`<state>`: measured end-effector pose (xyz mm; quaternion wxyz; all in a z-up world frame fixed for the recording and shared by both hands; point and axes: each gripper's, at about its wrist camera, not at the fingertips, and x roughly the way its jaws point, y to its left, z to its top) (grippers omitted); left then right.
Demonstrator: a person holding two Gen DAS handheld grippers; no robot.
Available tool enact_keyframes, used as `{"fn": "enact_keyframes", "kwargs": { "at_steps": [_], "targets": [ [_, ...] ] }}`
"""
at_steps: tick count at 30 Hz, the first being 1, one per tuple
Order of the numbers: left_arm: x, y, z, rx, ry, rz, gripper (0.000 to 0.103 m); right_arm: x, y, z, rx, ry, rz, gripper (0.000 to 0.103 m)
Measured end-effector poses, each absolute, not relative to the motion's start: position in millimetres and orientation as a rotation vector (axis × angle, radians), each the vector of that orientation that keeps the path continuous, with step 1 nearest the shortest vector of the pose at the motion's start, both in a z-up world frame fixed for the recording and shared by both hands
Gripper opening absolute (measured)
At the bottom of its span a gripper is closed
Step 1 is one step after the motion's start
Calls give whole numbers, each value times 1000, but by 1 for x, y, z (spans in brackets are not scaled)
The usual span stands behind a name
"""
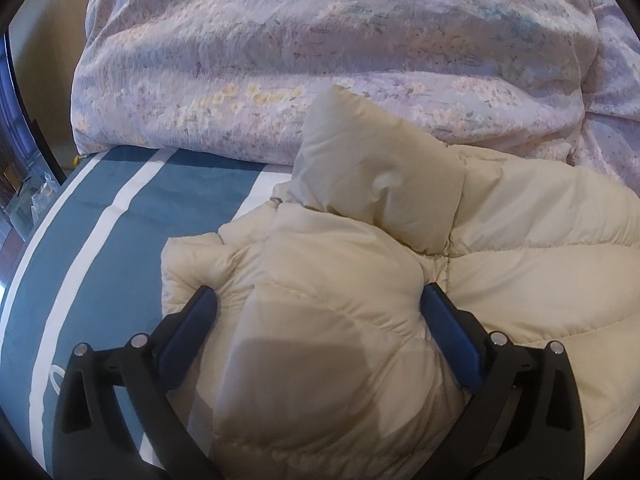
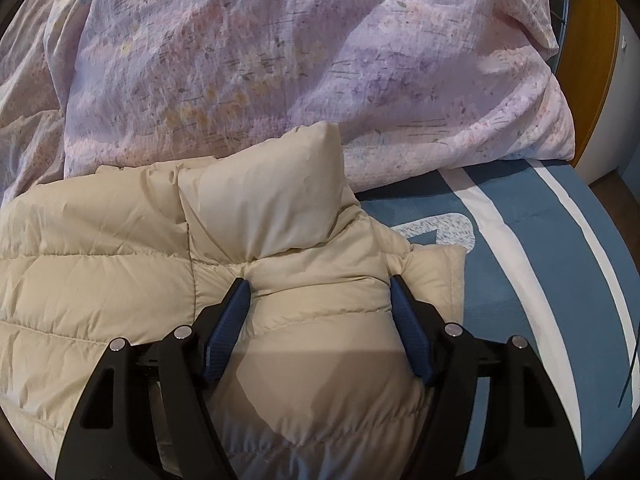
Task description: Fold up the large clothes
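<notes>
A cream puffer jacket lies on the bed, its collar standing up toward the quilt. My left gripper is open at its widest over the jacket's left shoulder, and the padding bulges up between its blue fingers. In the right wrist view the same jacket spreads to the left, collar raised. My right gripper straddles the right shoulder, and its pads press into the puffy fabric from both sides.
A bunched lilac floral quilt lies right behind the jacket. A blue sheet with white stripes covers the bed on both sides of the jacket. A dark furniture edge is at far left, a wooden panel at far right.
</notes>
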<state>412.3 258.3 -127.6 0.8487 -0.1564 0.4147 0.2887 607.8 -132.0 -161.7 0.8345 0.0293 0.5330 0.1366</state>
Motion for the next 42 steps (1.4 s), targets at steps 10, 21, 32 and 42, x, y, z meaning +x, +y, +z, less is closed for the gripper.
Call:
{"fn": "enact_keyframes", "kwargs": {
  "at_steps": [10,21,32,42],
  "targets": [
    [350,264,-90,-416,811,529,100,582,-168,-117,129,1110,329,87],
    [280,293,-105,-651,850,501,100,556,-234,-133,372,1267,333,95],
    [276,288,-112,-747,823,414,100,540,-238,-156,456,1298,399,95],
    [289,272,-117,-794,821,329,89,536,-225,-158,552,1312,528,85]
  ]
}}
